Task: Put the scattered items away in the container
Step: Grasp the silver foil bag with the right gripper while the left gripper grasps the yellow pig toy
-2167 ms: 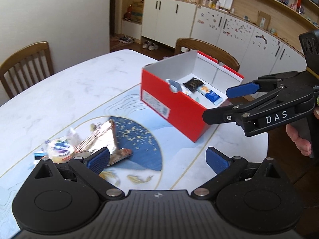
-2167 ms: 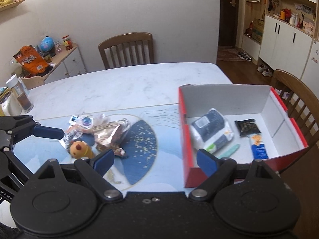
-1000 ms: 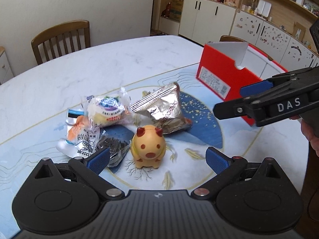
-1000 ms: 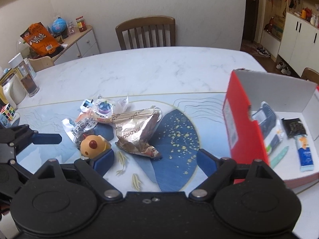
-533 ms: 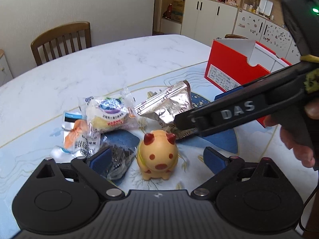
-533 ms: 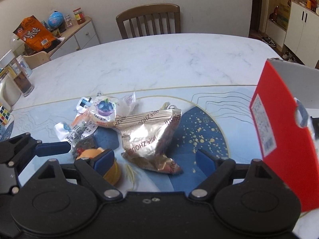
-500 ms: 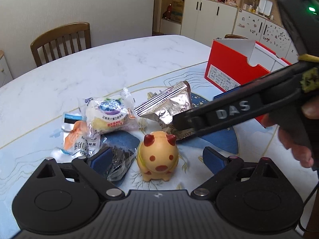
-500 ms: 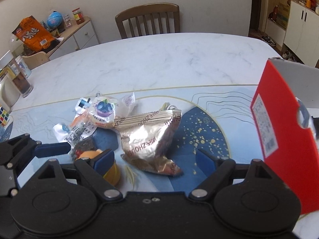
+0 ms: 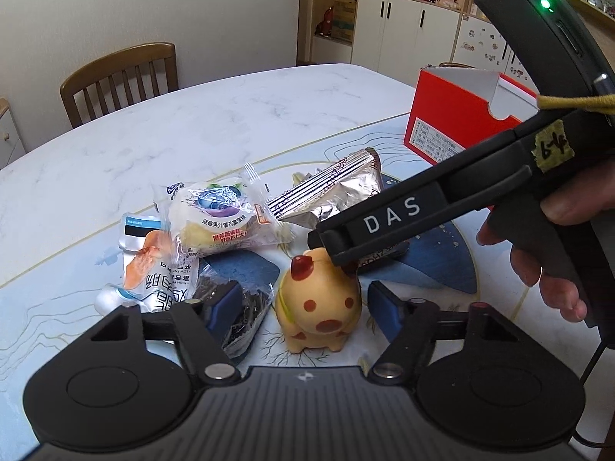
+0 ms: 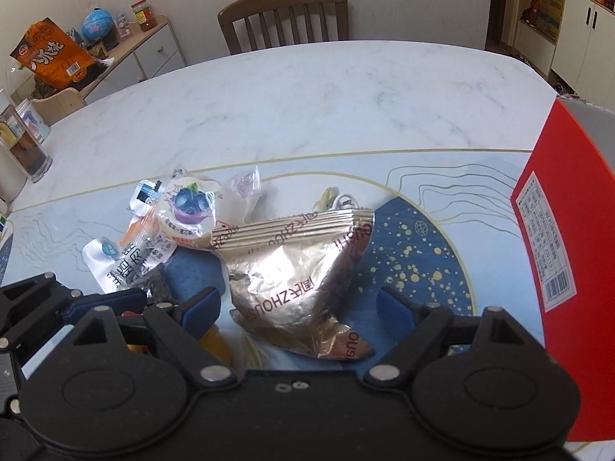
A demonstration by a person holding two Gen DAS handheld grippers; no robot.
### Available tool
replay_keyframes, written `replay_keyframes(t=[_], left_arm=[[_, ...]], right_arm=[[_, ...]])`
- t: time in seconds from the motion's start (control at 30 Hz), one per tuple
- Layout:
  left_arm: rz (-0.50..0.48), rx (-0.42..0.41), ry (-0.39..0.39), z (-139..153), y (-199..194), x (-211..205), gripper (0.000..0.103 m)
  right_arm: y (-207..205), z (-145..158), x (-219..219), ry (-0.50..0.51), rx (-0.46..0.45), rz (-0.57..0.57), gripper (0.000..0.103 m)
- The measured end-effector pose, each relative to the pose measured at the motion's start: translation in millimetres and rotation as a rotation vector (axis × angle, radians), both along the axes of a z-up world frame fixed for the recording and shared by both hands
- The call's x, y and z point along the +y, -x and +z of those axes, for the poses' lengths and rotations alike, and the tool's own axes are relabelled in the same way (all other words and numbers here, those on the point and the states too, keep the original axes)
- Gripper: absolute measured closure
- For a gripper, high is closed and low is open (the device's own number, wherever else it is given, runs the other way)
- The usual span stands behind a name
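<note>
The pig toy, likely soft and light, is straddled by the closing left tongs, not yet gripped; the right tongs are held wide around the crinkly foil bag.

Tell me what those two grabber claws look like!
Both are black plastic with blue pads on the fingertips. The right gripper has white letters "DAS", a yellow tape label with handwriting, a yellow band, a green light and a thin black cable. The left gripper has round black hinges.
</note>
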State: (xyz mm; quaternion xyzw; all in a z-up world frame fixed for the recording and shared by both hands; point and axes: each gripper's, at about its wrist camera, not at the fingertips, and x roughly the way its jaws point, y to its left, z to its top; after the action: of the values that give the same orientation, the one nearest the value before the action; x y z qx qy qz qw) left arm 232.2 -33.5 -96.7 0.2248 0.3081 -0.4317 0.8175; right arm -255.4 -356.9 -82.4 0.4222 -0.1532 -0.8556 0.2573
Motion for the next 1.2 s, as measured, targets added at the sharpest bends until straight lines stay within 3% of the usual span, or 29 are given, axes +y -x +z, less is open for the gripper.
replay_keyframes(t=[0.27,0.3,0.37,0.5,0.63,1.2], left_arm=[[-0.021,-0.002,-0.013,-0.2,-0.6,-1.6,0.050],[-0.024,0.000,-0.014,-0.6,-0.3,-2.0,0.053],[-0.028,0.005,-0.018,-0.9,-0.2,-3.0,0.055],[-0.030,0.002,-0.023,-1.2,1.3,-4.0,0.056],[-0.032,0.007,-0.027,-2.2,2.7,-4.3,0.057],[-0.058,0.028,-0.012,17.5,11.5,-3.9,0.059]], right_arm=[[1.2,-1.2,0.7,-0.006,-0.004,-0.005,0.020],[1.3,-1.2,0.8,-0.005,-0.005,-0.006,0.025],[2.0,-1.9,0.5,0.007,-0.014,0.005,0.044],[0.6,-1.0,-0.9,0.001,-0.021,0.008,0.046],[-2.1,1.2,0.6,-0.006,-0.022,0.012,0.055],[-23.1,11.4,39.6,-0.054,-0.025,-0.010,0.058]])
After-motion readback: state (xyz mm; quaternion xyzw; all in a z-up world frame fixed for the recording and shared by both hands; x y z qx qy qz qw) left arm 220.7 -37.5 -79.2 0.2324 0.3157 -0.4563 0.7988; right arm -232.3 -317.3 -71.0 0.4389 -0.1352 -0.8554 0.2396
